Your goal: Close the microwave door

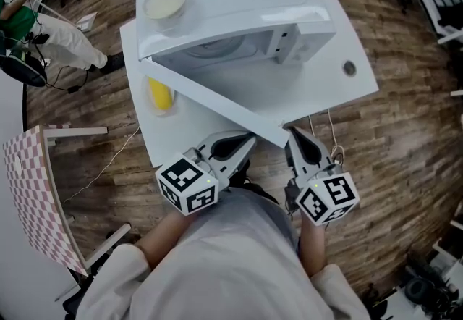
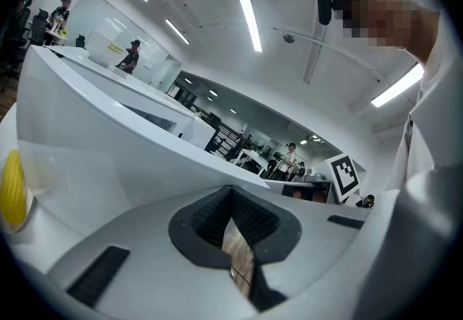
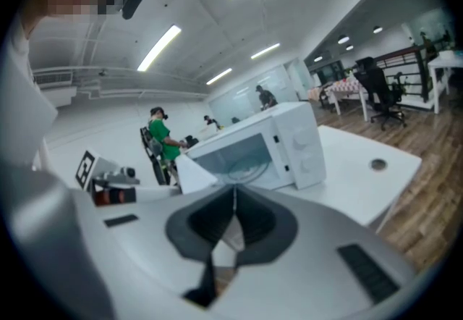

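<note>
1. Microwave [image 1: 293, 32] sits on a white table [image 1: 351, 90], cavity facing the person. The turntable is visible inside.
2. Microwave door [image 1: 217, 90] is wide open. It is hinged at the microwave's left side and swung out over the table's near edge, with its free end close to both grippers.
3. Left gripper [image 2: 232, 188]: jaws together at the tips, nothing between the pads, only wood floor showing behind them. It is held low, just beside the door's outer face near the free end. Can't tell whether it touches.
4. Right gripper [image 3: 233, 190]: jaws closed too, empty. It sits at the door's free edge and points at the open cavity and control panel. Contact is unclear here as well.
5. Bowl [image 1: 165, 1] with pale contents stands on top of the microwave, at its left rear corner.
6. Yellow object [image 1: 160, 94] sits on the table left of the microwave, behind the open door.
7. Person in a green top [image 1: 18, 22] is well off to the left. A checkered panel [image 1: 29, 188] is nearer, also to the left.
</note>
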`<state>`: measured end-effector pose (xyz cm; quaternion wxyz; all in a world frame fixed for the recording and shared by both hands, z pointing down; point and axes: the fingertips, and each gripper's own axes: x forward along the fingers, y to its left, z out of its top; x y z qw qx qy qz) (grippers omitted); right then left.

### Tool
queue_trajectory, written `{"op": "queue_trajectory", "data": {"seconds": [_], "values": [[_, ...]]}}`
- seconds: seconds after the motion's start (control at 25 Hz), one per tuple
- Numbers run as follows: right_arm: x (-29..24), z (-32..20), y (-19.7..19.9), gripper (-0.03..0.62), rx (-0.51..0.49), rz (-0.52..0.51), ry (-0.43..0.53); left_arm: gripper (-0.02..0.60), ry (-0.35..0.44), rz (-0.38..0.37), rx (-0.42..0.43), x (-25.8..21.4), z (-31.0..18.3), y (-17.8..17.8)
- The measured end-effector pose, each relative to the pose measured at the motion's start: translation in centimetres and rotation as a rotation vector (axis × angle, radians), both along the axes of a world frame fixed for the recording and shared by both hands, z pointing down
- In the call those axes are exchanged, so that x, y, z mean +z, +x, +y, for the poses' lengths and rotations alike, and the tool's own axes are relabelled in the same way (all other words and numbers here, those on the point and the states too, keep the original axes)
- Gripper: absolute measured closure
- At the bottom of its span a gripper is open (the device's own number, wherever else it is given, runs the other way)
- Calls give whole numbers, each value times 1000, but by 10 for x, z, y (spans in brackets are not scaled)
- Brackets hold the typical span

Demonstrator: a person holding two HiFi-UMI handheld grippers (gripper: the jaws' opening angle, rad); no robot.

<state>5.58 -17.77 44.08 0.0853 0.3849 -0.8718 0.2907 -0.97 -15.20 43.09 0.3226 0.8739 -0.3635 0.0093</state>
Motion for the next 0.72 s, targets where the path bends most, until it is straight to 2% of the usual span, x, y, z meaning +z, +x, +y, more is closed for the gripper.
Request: {"op": "queue_trajectory", "data": {"seconds": [0.48, 0.72], "values": [[3, -32, 11, 571, 42, 49, 19, 569, 22, 4, 3, -8, -29, -6], [5, -43, 12, 571, 81, 69, 26, 569, 36, 16, 47, -8, -36, -8]]}}
